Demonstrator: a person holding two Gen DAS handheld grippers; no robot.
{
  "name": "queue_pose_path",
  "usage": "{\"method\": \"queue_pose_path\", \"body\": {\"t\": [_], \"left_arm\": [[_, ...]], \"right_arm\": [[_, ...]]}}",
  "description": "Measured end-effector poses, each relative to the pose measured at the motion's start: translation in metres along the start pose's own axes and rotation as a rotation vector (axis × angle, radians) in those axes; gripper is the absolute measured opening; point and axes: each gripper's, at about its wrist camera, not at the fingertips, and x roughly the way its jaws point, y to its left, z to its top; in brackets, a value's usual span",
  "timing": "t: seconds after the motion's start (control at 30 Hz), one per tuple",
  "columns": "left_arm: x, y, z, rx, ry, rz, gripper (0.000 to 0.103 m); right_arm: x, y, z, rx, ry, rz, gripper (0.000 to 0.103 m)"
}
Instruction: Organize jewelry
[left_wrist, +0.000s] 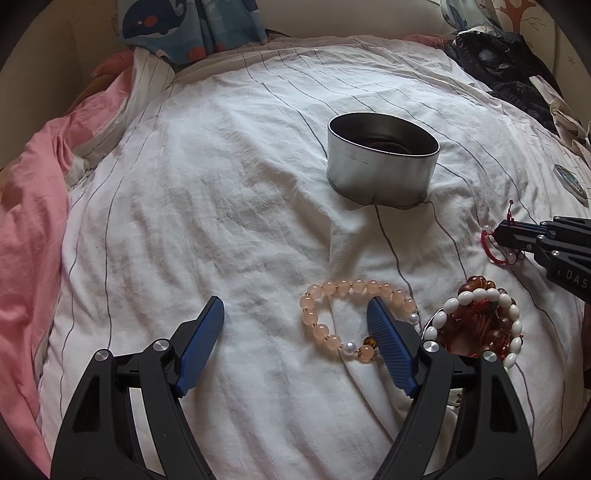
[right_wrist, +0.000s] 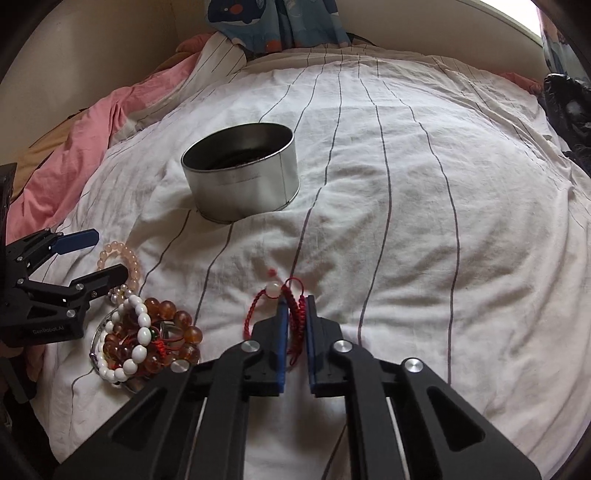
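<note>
A round metal tin (left_wrist: 382, 173) (right_wrist: 243, 177) stands open on the white striped bedsheet (right_wrist: 406, 221). My right gripper (right_wrist: 296, 301) is shut on a red cord bracelet (right_wrist: 255, 306) with a pale bead, low over the sheet. The left wrist view shows that gripper (left_wrist: 502, 230) and the cord (left_wrist: 489, 251) at the right edge. My left gripper (left_wrist: 295, 301) (right_wrist: 109, 253) is open, its right finger over the loop of a pink bead bracelet (left_wrist: 349, 285) (right_wrist: 131, 256). To the right lies a heap of white and amber bead bracelets (left_wrist: 476, 325) (right_wrist: 147, 339).
A pink quilt (left_wrist: 29, 221) is bunched along the left side. Dark clothing (left_wrist: 498, 62) lies at the back right and a blue whale-print fabric (left_wrist: 166, 26) at the back. A small round lid (left_wrist: 570, 181) rests near the right edge.
</note>
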Motion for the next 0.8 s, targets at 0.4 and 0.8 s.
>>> {"method": "queue_pose_path", "body": {"t": [0.4,0.8], "left_arm": [[0.004,0.004,0.0,-0.027,0.016,-0.038,0.035],[0.003,0.012,0.001,-0.06,0.014,-0.029,0.014]], "right_arm": [[0.01,0.012,-0.003,-0.05,0.044,-0.014,0.043],[0.002,0.006,0.001,-0.023,0.021,0.014,0.055]]}}
